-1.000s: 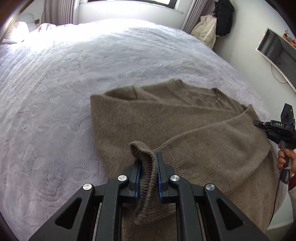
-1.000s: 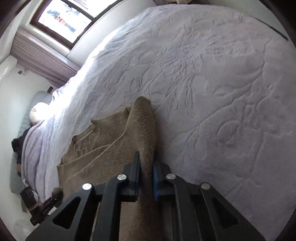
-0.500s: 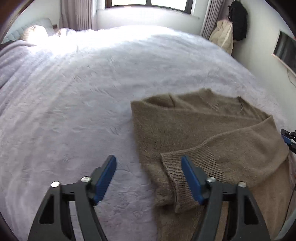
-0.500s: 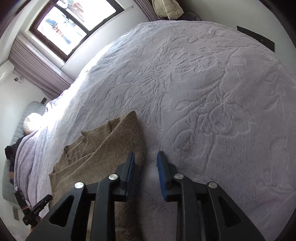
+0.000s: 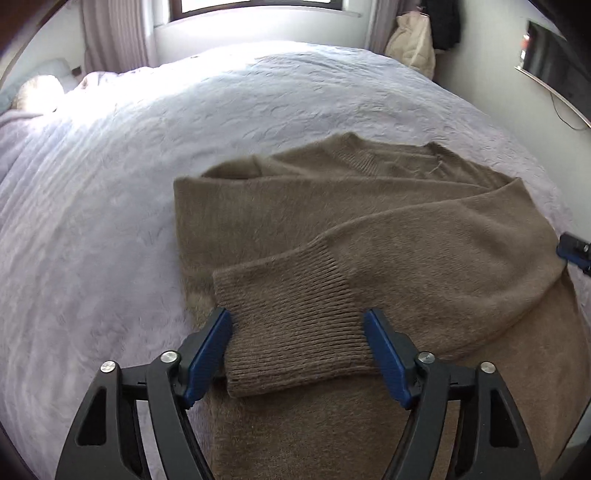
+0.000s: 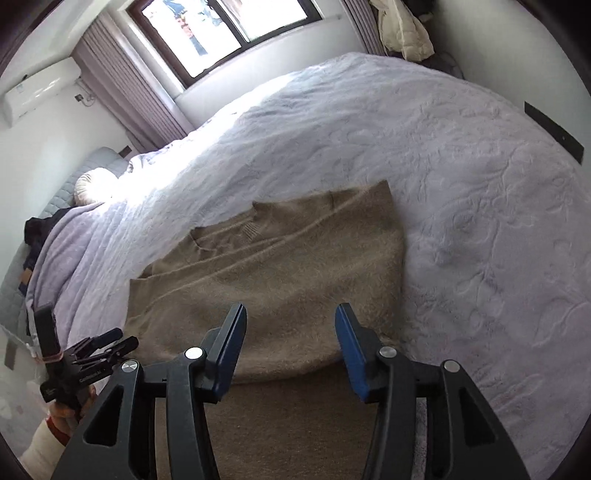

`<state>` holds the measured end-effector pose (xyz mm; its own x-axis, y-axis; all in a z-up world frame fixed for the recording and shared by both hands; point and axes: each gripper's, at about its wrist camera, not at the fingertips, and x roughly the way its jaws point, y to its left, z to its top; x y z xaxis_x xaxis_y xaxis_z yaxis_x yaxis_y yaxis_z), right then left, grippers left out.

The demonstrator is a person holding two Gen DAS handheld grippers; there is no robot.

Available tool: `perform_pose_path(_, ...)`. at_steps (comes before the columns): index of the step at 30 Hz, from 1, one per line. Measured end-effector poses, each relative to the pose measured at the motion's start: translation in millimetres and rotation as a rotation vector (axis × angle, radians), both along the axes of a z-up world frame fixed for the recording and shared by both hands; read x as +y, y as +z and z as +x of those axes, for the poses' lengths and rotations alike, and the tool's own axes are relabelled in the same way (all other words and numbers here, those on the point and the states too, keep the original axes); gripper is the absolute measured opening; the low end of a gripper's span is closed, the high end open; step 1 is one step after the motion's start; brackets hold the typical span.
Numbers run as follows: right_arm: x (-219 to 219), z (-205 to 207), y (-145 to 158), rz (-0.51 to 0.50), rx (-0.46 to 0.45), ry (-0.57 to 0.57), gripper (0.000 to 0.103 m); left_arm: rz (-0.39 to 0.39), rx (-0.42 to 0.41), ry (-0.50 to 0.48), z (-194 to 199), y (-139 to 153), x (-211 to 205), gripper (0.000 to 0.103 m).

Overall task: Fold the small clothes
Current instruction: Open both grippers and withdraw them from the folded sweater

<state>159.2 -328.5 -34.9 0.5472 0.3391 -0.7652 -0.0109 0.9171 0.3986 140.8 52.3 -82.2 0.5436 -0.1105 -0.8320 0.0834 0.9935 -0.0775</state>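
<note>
1. The sweater (image 5: 369,229) is laid flat on the bed (image 5: 110,184), collar toward the window (image 6: 221,29), and it's already partly folded: 1 sleeve has been brought across the chest.

2. That sleeve's cuff (image 5: 291,317) is seen lying on the body of the sweater, ribbing up, right between the blue pads of the left gripper (image 5: 297,350). No pinch is being made on it. The jaws are spread wide and are opening further, so the cuff counts as let go, probably dropped there on purpose so the sleeve stays inside the outline.

3. The right gripper (image 6: 290,350) is held over the sweater's right edge, where the side has been doubled over toward the middle. Its jaws are parted and widening too, with nothing clamped; only knit is seen below the gap, not gripped.

4. Both grippers are pointed steeply down at the fabric, which makes sense for placing cloth rather than carrying it.

5. The lower part of the sweater is seen running toward the cameras and off the bottom of both views, so how far it hangs can't be told.

6. Judged from this, the sleeve step looks done on this side, and a bottom-to-collar fold is probably what's left. The hem would have to be found 1st.

7. Fuzzy knit like this is likely to slide or spring back, so the cuff could creep if it gets bumped.
</note>
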Motion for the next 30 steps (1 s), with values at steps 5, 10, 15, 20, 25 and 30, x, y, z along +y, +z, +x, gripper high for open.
perform_pose_path(5,-38.0,-22.3,-15.6,0.202,0.008,-0.103,0.047,0.064,-0.013,0.010,-19.1,9.5,8.2,0.077)
perform_pose_path(10,-32.7,-58.9,0.1,0.126,-0.002,-0.088,0.061,0.072,-0.005,0.023,-49.3,15.3,17.8,0.077)
perform_pose_path(15,-23.7,-93.6,-1.4,0.153,0.015,-0.068,0.061,0.061,0.012,0.051,-90.9,11.1,15.8,0.077)
perform_pose_path(20,-4.8,-134.1,1.8,0.103,0.002,-0.038,0.061,0.079,0.030,0.059,-130.5,3.3,8.3,0.077)
perform_pose_path(25,15.3,-169.5,5.2,0.049,-0.019,0.004,0.063,0.067,0.039,0.080,-162.6,2.9,4.9,0.077)
perform_pose_path(30,30.4,-197.9,0.7,0.044,-0.025,0.022,0.063,0.097,0.036,0.089,-184.2,0.5,-6.1,0.077)
